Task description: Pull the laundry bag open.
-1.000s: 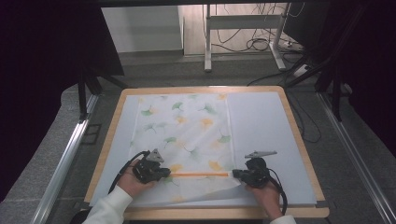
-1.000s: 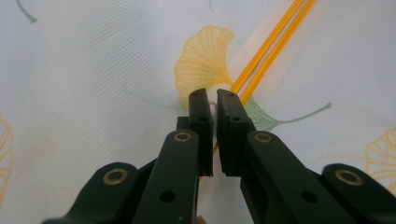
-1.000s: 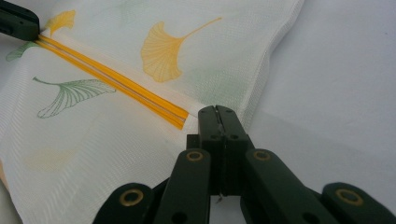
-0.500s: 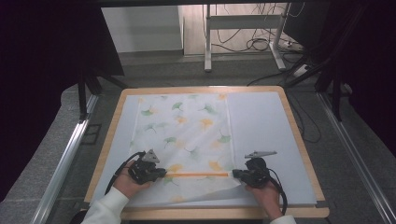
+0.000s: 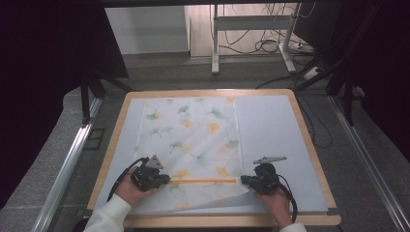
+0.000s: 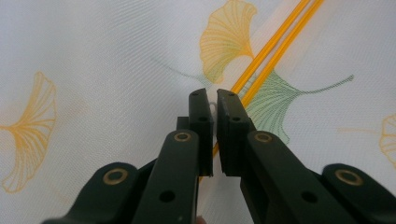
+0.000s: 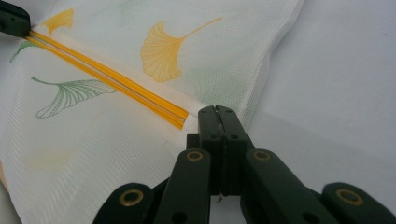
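Observation:
A sheer white cloth [image 5: 193, 130] printed with green and yellow ginkgo leaves lies spread on the table's pale mat [image 5: 270, 130]. Its near edge, marked by a double orange stripe [image 5: 203, 181], is folded back and stretched between both grippers. My left gripper [image 5: 167, 180] is shut on the stripe's left end, my right gripper [image 5: 243, 180] on its right end. In the left gripper view the jaws pinch the cloth [image 6: 116, 70] beside the stripe [image 6: 275, 42]. In the right gripper view the jaws clamp the cloth [image 7: 93, 163] at the stripe's end [image 7: 112, 77]; the left gripper's jaw [image 7: 14, 21] shows far off.
The table has a wooden rim [image 5: 203, 92]. Bare mat lies right of the cloth. Aluminium rails run along the floor at left [image 5: 67, 164] and right [image 5: 367, 159]. A metal frame with loose cables [image 5: 251, 29] stands behind the table.

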### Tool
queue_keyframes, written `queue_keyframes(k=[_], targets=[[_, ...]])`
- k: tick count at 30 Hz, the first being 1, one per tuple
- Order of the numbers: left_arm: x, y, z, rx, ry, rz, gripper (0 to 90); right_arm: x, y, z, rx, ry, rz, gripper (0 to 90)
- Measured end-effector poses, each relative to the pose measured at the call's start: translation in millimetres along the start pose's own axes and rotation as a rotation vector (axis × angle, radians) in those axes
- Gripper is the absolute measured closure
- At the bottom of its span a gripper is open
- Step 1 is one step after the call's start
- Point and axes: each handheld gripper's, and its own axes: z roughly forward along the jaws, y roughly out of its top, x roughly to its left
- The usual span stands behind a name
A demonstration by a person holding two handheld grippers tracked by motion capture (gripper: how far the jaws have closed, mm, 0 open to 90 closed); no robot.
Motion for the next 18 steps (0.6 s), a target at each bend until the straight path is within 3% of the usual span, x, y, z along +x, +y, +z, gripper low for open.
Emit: queue_keyframes(k=[13, 18], targets=[[2.8, -4.2, -3.8, 0.012, 0.018, 0.002, 86.2, 0.0, -0.2, 0.0, -0.001, 0.001, 0.005, 89.7], [4.6, -6.6, -5.0, 0.008, 0.014, -0.017, 86.2, 0.0, -0.1, 0.1, -0.001, 0.000, 0.000, 89.7]])
